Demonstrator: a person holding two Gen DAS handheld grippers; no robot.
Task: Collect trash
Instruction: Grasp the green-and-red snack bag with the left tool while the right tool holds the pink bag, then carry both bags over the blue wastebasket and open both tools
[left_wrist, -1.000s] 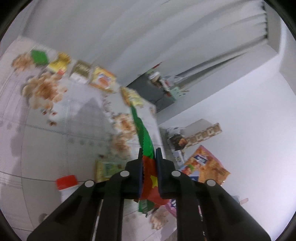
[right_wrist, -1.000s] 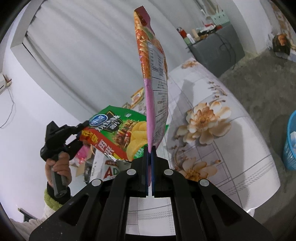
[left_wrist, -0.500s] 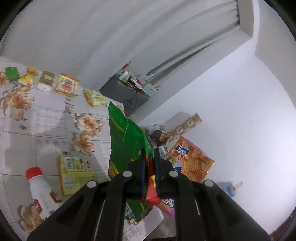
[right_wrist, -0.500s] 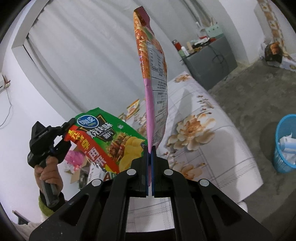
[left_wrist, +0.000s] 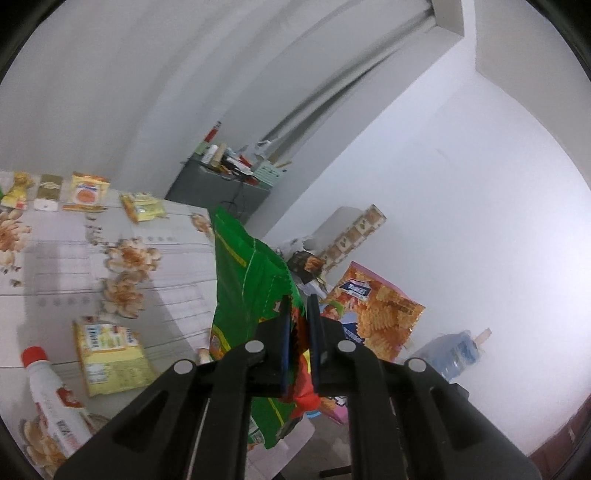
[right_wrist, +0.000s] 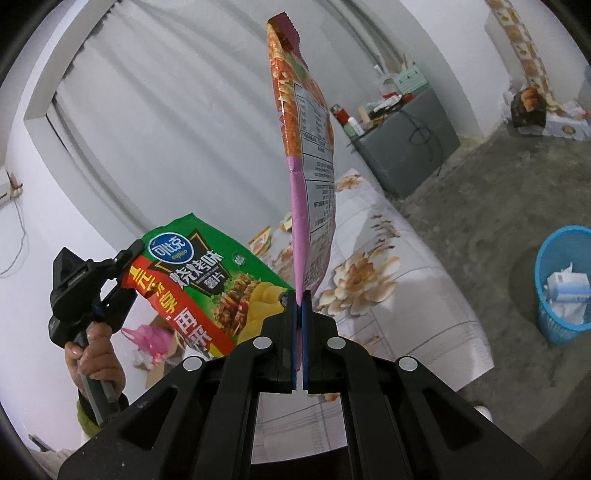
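Observation:
My left gripper (left_wrist: 298, 314) is shut on the edge of a green chip bag (left_wrist: 247, 280), held in the air beyond the table's end; the same bag (right_wrist: 210, 280) and the left gripper (right_wrist: 127, 264) show at the left of the right wrist view. My right gripper (right_wrist: 299, 299) is shut on the bottom edge of a pink and orange snack bag (right_wrist: 310, 155), which stands upright above the jaws. That bag (left_wrist: 376, 314) also shows in the left wrist view. A blue trash basket (right_wrist: 563, 291) with paper in it stands on the floor at the right.
The flowered table (left_wrist: 66, 258) holds a yellow packet (left_wrist: 110, 358), a white bottle with a red cap (left_wrist: 51, 398) and several small snack packets (left_wrist: 86, 192) along its far edge. A grey cabinet (right_wrist: 406, 140) with clutter stands by the curtain. Boxes (right_wrist: 532, 107) lie by the wall.
The left gripper has swung up and right with the green bag, away from the table. The right gripper has turned right with its bag, and the blue basket has come into view.

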